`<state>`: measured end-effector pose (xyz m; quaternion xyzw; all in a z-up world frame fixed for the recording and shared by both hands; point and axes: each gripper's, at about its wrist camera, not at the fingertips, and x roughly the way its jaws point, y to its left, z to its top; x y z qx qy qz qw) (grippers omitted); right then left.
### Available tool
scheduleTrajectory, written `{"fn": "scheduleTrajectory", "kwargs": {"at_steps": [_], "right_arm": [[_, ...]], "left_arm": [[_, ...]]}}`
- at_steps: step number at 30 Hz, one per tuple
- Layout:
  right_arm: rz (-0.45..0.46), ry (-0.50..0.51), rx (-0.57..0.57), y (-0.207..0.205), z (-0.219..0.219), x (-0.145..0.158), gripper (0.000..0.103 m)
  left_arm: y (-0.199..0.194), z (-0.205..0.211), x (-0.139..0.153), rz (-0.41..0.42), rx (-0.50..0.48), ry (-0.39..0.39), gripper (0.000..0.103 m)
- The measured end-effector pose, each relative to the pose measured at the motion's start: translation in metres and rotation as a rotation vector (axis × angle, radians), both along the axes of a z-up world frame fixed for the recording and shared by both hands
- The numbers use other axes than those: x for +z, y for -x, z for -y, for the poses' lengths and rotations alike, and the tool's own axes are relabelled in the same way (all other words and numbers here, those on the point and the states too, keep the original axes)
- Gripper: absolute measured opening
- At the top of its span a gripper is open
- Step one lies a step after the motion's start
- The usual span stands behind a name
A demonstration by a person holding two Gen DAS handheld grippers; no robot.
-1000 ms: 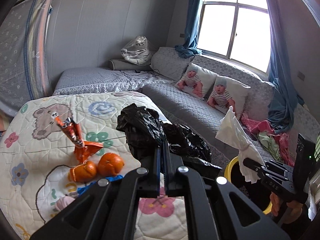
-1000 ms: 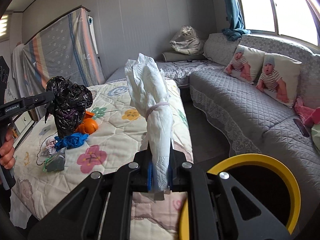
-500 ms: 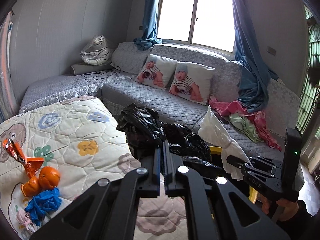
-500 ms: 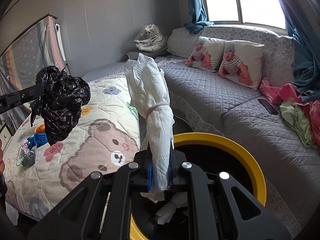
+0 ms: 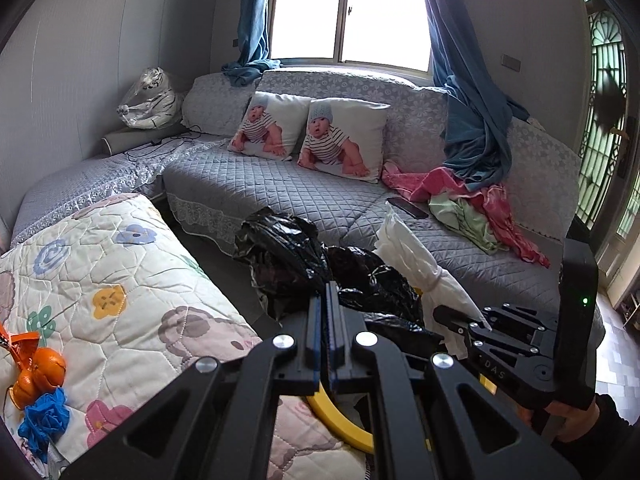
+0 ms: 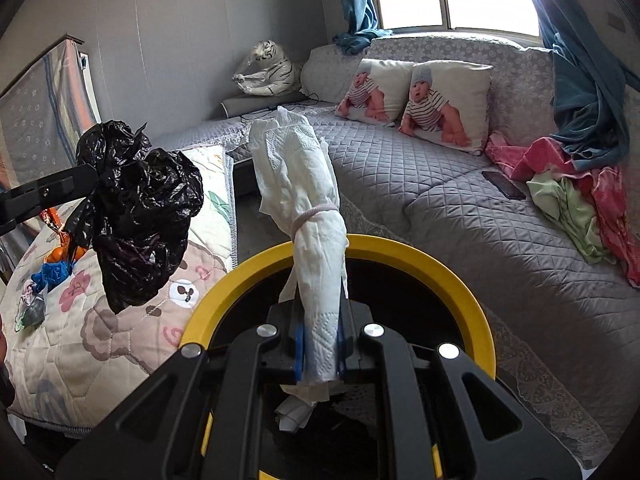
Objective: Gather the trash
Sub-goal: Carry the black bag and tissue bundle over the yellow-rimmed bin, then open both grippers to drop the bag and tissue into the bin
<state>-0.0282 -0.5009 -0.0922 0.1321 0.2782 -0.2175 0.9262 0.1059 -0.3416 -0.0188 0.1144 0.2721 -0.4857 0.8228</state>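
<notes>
My left gripper (image 5: 327, 300) is shut on a crumpled black plastic bag (image 5: 320, 268); the same black bag (image 6: 136, 208) hangs from the left gripper (image 6: 90, 182) beside the bin in the right wrist view. My right gripper (image 6: 322, 340) is shut on a rolled white tissue bundle (image 6: 308, 204) tied with a band, held upright over the yellow-rimmed bin (image 6: 476, 292). From the left wrist view the tissue bundle (image 5: 412, 264) and right gripper (image 5: 444, 316) sit just right of the bag, above the bin rim (image 5: 336, 420). White scraps (image 6: 294, 410) lie inside the bin.
The quilted bed cover (image 5: 120, 280) holds oranges (image 5: 40, 372), an orange wrapper (image 5: 18, 342) and a blue crumpled piece (image 5: 44, 420). A grey sofa (image 5: 300, 188) with baby-print pillows (image 5: 340, 140), clothes (image 5: 472, 200) and a phone (image 5: 408, 208) stands behind the bin.
Both grippers swung away from the bed toward the sofa and sank a little. The tissue bundle now stands over the bin's opening, and the black bag hangs closer to the bin's rim.
</notes>
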Motion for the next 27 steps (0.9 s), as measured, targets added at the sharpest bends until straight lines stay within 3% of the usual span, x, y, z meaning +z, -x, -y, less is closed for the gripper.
{"fn": "scheduleTrajectory", "kwargs": {"at_steps": [16,27], "right_arm": [[-0.026,-0.001,-0.062,0.020,0.008,-0.006,0.011],[-0.049,-0.011,-0.079,0.023,0.011,-0.007,0.012]], "left_arm": [[0.021,0.036,-0.017,-0.025,-0.057,-0.026,0.003],[0.009,0.049,-0.032,-0.130,-0.033,-0.026,0.003]]}}
